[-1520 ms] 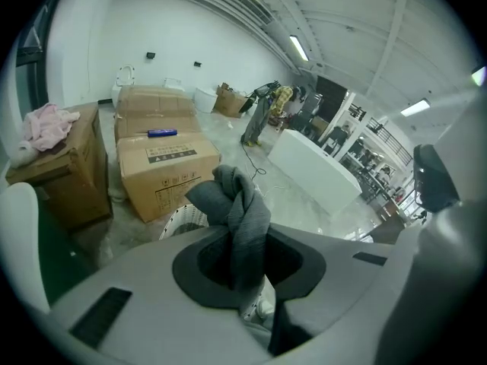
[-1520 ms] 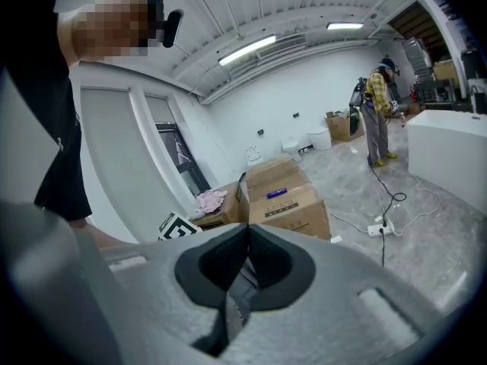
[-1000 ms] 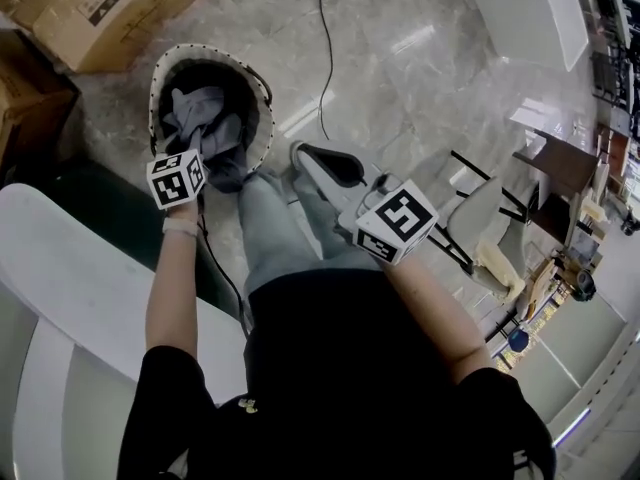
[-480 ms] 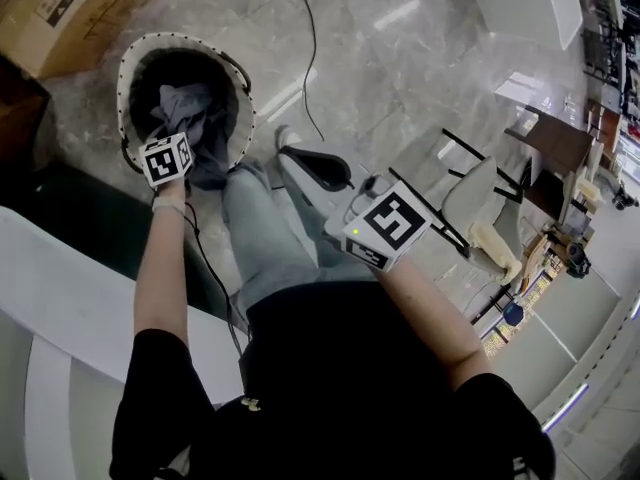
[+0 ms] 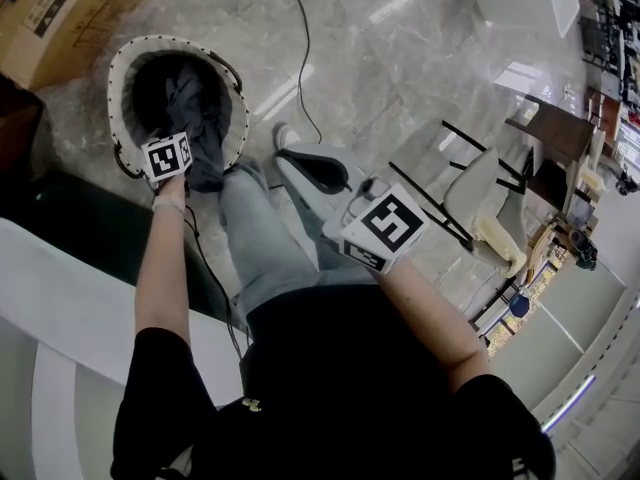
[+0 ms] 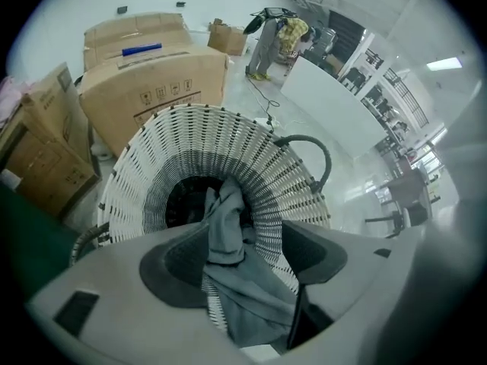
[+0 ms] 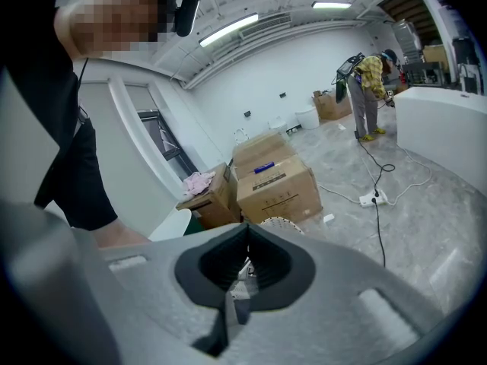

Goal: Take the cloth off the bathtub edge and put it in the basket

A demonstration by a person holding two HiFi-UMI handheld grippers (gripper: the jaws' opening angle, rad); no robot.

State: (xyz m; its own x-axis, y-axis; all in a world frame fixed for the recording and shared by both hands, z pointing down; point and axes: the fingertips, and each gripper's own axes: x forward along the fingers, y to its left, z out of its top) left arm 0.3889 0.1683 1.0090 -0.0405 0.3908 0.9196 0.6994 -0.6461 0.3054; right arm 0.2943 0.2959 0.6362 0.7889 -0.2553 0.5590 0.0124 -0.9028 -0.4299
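Grey marble floor (image 5: 420, 58) all round, with a thin black cable (image 5: 303, 43) snaking across it. Top left sits a brown cardboard box (image 5: 70, 8), a blue marker (image 6: 141, 49) lying on its lid. Over to the right is a white chair with black legs (image 5: 470, 203). Far off, a person in a yellow jacket (image 7: 369, 90) bends over. A white power strip (image 7: 373, 198) lies on the floor, and a pink rag (image 7: 199, 181) is heaped on a smaller box.

Honestly the cloth (image 6: 221, 226) was plain grey, the basket (image 6: 289, 173) white weave with a dark inside, the left gripper (image 6: 247, 253) and right gripper (image 7: 245, 261) pale grey with black pads (image 6: 179, 261) and black-and-white square-marker cubes (image 5: 167, 158), the floor (image 5: 400, 58) veined grey marble, the boxes (image 6: 152, 82) brown cardboard.
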